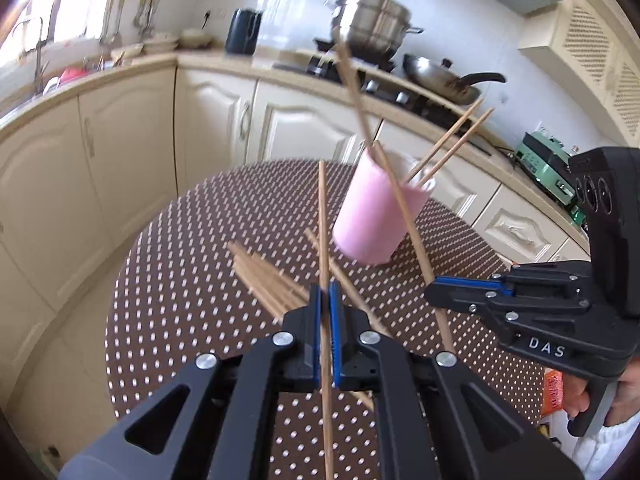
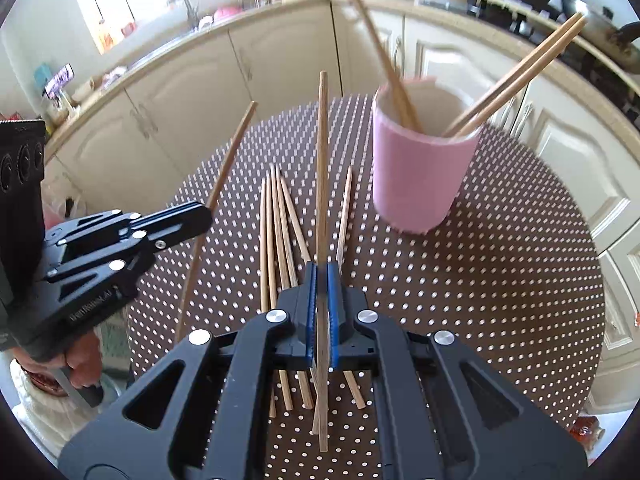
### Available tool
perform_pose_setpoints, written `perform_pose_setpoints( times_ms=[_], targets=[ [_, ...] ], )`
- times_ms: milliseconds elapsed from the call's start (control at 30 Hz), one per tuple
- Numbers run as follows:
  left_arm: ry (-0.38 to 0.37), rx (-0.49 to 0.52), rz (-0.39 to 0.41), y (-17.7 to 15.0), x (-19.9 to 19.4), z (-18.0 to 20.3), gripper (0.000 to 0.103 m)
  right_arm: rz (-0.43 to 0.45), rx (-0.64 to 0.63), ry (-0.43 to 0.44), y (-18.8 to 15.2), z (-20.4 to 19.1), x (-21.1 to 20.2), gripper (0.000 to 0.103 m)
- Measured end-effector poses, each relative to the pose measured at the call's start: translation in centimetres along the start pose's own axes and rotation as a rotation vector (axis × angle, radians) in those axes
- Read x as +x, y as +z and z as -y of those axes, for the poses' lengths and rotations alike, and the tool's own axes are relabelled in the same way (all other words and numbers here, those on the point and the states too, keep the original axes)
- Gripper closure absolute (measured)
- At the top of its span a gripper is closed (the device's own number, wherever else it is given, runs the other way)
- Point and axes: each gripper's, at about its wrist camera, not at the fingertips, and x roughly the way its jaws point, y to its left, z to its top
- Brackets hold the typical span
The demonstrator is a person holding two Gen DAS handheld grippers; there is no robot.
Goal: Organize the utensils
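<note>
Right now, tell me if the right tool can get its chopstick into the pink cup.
Probably yes. The right tool is shut on a chopstick, and the pink cup stands upright just ahead with an open mouth; only three chopsticks lean inside.

From the right wrist view, the cup [image 2: 420, 176] stands on the table [image 2: 500, 280] at two o'clock, chopsticks [image 2: 516, 76] in it; loose chopsticks [image 2: 276, 232] lie at eleven o'clock.

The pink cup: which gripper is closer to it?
Right. The right gripper sits just beside the pink cup; the left gripper is farther off, past the loose chopsticks.
</note>
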Motion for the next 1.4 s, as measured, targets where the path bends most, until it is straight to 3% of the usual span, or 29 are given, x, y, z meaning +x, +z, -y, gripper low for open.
perform_pose_setpoints(
  times_ms=[367, 667, 833, 1167, 1400],
  targets=[
    [-0.126, 0.073, 0.253, 5.3, -2.0, 6.6, 0.098, 0.314, 0.087, -0.001, 2.0, 1.3, -7.4, 0.097],
    [-0.110, 0.116, 0.443, 10.7, -2.2, 10.2, 0.098, 0.579, 0.131, 0.004, 4.7, 3.9, -10.2, 0.097],
    [-0.072, 0.149, 0.509, 13.2, -1.3, 11.1, 0.098, 0.696, 0.147, -0.021, 7.0, 5.0, -11.1, 0.097],
    [-0.060, 0.123, 0.623, 14.6, 1.3, 9.9, 0.098, 0.800, 0.177, -0.027, 8.2, 7.4, -9.2, 0.097],
    [-0.046, 0.118, 0.595, 13.7, 3.8, 8.6, 0.098, 0.810, 0.193, -0.042, 7.5, 8.4, -7.5, 0.097]
  ],
)
